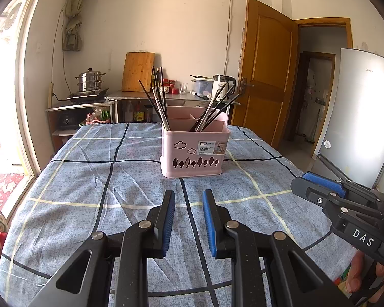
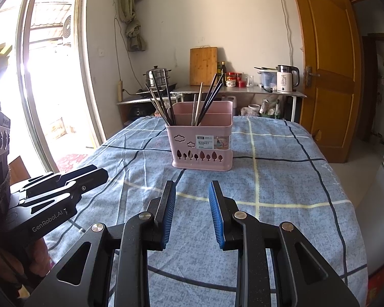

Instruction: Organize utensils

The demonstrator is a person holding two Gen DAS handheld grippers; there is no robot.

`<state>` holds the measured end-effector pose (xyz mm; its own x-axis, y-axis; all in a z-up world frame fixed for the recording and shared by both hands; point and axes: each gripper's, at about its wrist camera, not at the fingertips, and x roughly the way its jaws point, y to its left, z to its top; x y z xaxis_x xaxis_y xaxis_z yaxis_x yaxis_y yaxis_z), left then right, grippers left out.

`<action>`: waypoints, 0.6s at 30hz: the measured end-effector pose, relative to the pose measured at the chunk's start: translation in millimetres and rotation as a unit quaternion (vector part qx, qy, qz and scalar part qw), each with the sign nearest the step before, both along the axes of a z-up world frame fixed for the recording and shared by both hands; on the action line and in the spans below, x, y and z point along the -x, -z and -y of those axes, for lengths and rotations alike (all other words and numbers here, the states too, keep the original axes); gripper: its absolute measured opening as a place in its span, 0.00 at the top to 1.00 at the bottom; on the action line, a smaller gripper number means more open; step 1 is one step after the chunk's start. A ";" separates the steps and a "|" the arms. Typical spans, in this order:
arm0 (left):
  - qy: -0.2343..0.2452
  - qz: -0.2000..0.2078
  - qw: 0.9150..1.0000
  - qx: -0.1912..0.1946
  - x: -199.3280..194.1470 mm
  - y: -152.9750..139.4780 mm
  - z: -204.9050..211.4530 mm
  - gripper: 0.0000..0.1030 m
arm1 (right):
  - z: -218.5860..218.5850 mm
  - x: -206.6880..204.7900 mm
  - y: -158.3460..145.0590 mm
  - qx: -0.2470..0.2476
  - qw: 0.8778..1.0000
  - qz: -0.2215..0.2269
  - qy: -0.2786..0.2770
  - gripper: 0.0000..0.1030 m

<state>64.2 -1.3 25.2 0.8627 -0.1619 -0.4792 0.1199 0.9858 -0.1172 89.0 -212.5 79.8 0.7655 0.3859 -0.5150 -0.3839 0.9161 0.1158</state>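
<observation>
Both grippers hang low over the near edge of the counter (image 1: pixel 71 179), which is spread with a blue checked cloth, and neither has hold of anything: the left gripper (image 1: pixel 188 221) shows its blue-padded fingers (image 1: pixel 166 225) parted by a narrow gap with only cloth visible between them, and the right gripper (image 2: pixel 192 213) stands a little wider, likewise empty. The task's thing, a pink utensil basket (image 1: pixel 193 153), stands upright near the middle of the counter, well apart from both grippers and straight ahead of them. No utensil lies loose on the cloth, so the sorting looks done or nearly so, and the step in hand seems to be checking or re-sorting what stands in the basket. To do that well, I would bring one gripper in from above along the lean of a chopstick, pinch it near its top where it is clear of its neighbours, and steady the basket wall with the other, since the light plastic may tip or slide on the cloth. Counted: one basket with about three visible compartments; two bundles of dark and pale chopsticks, the left bundle (image 1: pixel 156 97) of roughly six and the right bundle (image 1: pixel 215 110) of roughly six, though overlaps make the exact number uncertain.
</observation>
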 end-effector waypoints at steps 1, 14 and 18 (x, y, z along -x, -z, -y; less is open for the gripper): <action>0.000 0.001 1.000 -0.001 0.3 0.0 0.1 0.79 | 0.1 0.1 0.2 0.000 1.000 0.000 0.000 0.73; 0.000 0.002 1.000 -0.004 2.8 -0.5 1.2 0.79 | -0.7 1.2 0.7 -0.002 1.000 0.000 0.000 0.73; -0.001 0.002 1.000 -0.005 3.4 -0.8 1.3 0.79 | -0.7 1.5 1.2 -0.001 1.000 0.000 -0.001 0.73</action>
<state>60.9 -2.5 26.0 0.8650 -0.1550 -0.4772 0.1179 0.9872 -0.1070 87.5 -211.7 78.5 0.7653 0.3881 -0.5134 -0.3849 0.9154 0.1181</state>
